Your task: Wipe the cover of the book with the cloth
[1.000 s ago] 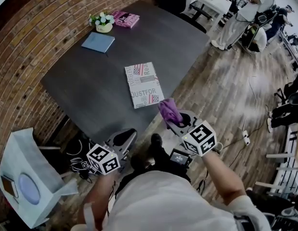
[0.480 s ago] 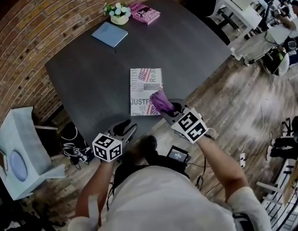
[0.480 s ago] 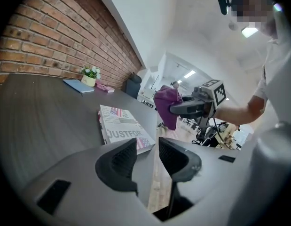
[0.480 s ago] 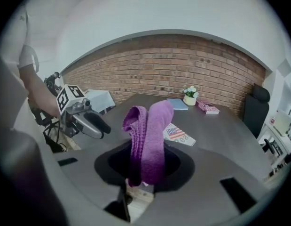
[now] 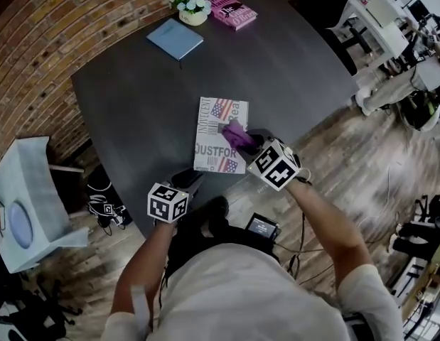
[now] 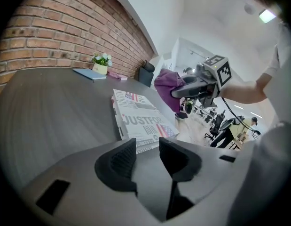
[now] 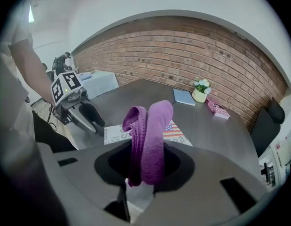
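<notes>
Brick wall [image 5: 49, 41], backing dark table [image 5: 134, 105].
Book [image 5: 214, 123]: flat, cover up, near table's front edge; wiping judged barely begun, almost all the cover left.
Right gripper [image 5: 247, 141]: clamped on purple cloth [image 5: 234, 131], held over the cover; contact cannot be told.
Left gripper [image 5: 192, 179]: jaws just been opening, now wide, nothing between; near book's front corner.
Cover print partly hidden by cloth.

Mostly bare table [image 5: 134, 112], loads of passing room left and right of book [image 5: 212, 130] at centre. Only clutter way up top: blue notebook [image 5: 175, 39], flower pot [image 5: 193, 9], pink book [image 5: 234, 11]. Brick wall [image 5: 56, 34] boxes in upper left.
</notes>
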